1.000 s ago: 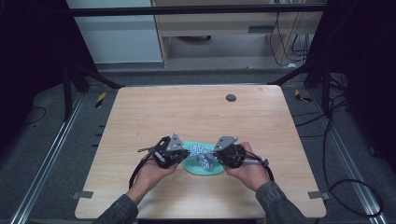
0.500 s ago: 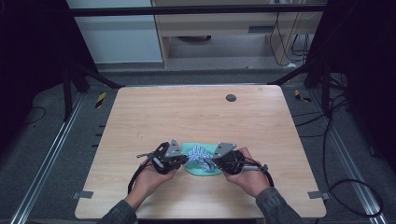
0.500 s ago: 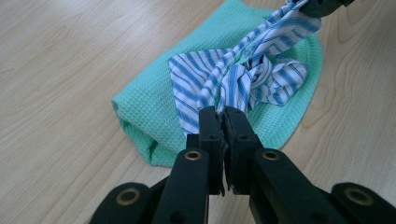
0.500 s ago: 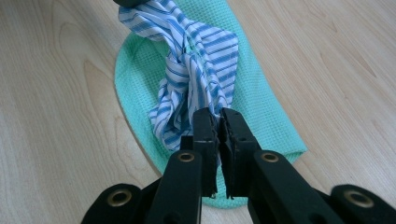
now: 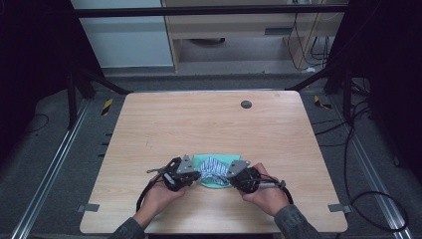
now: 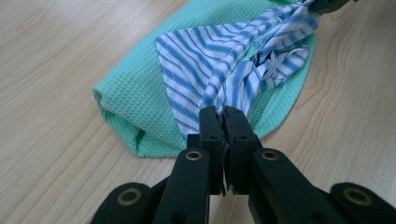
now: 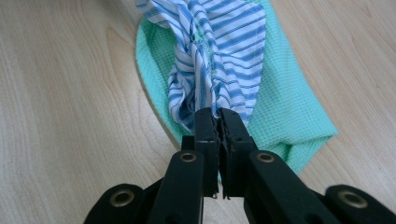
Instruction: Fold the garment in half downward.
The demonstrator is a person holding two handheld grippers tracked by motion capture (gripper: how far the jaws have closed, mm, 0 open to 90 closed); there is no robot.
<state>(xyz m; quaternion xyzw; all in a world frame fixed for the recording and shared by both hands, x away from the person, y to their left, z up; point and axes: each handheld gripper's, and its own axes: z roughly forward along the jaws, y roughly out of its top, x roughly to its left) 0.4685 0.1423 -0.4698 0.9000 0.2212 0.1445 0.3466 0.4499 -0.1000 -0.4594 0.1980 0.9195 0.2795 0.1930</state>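
Both grippers were clamped on the blue-and-white striped cloth [image 6: 219,65], which lay bunched on top of a folded green waffle-weave towel [image 6: 135,100] near the front edge of the wooden table [image 5: 209,124]. The left gripper [image 6: 223,114] pinched one end of the striped cloth with its jaws pressed together on the fabric, and the right gripper [image 7: 215,116] pinched the opposite end the same way. In the high view the left gripper [image 5: 191,175] and right gripper [image 5: 230,178] flanked the pile closely. The step in hand looked like taking hold of two ends before spreading or lifting the striped cloth; it may have been a shirt piece, though the folds hid its shape. The next move would call for drawing the hands apart evenly without dragging the towel. No brand, label or writing could be read.
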